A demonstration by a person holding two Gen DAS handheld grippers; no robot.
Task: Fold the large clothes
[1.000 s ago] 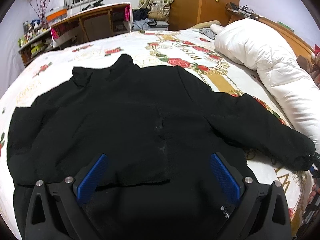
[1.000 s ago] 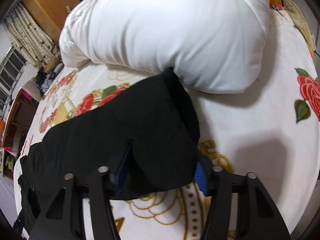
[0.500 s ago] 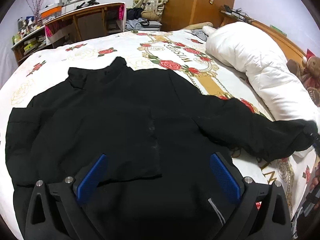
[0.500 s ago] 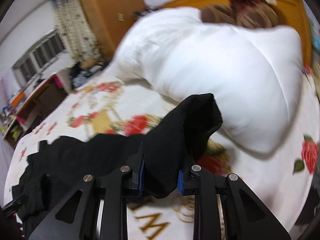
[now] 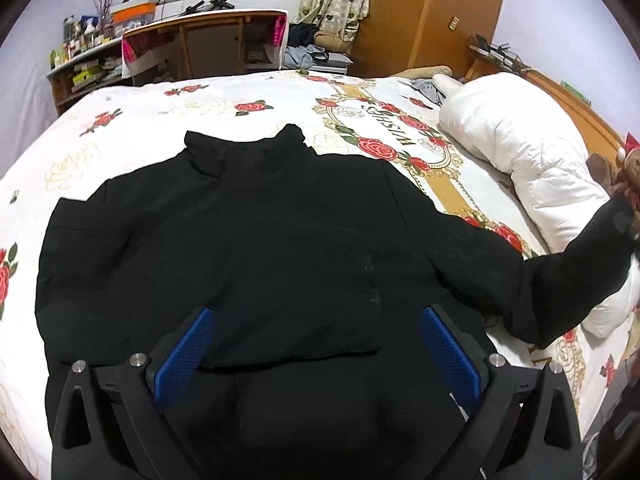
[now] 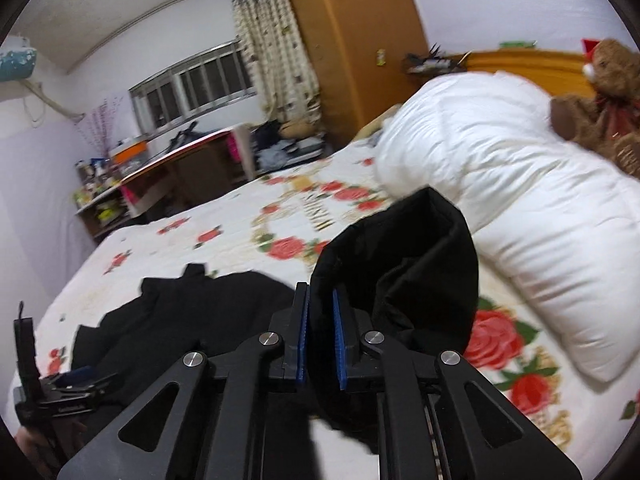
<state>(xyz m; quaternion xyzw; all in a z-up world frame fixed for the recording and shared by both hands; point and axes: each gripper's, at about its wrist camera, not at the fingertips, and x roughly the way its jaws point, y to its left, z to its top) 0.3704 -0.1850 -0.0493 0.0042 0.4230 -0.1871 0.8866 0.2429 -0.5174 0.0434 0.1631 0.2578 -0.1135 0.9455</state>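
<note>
A large black jacket (image 5: 260, 240) lies spread flat on the rose-print bed (image 5: 140, 120), collar pointing away from me. My left gripper (image 5: 320, 344) hovers open over its lower middle, blue pads wide apart and nothing between them. The jacket's right sleeve (image 5: 580, 280) is lifted off the bed at the right edge of the left wrist view. In the right wrist view my right gripper (image 6: 320, 308) is closing its jaws on that sleeve's cuff (image 6: 400, 264), with the fabric pinched between the blue pads and hanging over the right finger. The jacket body (image 6: 200, 312) lies beyond on the left.
A bulky white duvet (image 5: 532, 168) lies along the right side of the bed, with a brown teddy bear (image 6: 600, 96) by the wooden headboard. A cluttered desk (image 5: 208, 44) and an orange-brown wardrobe (image 5: 432, 12) stand past the far edge.
My right gripper has closed on the sleeve cuff and carried it up off the bed, rolling as it rose. The left gripper drifted back slightly and stayed open.
</note>
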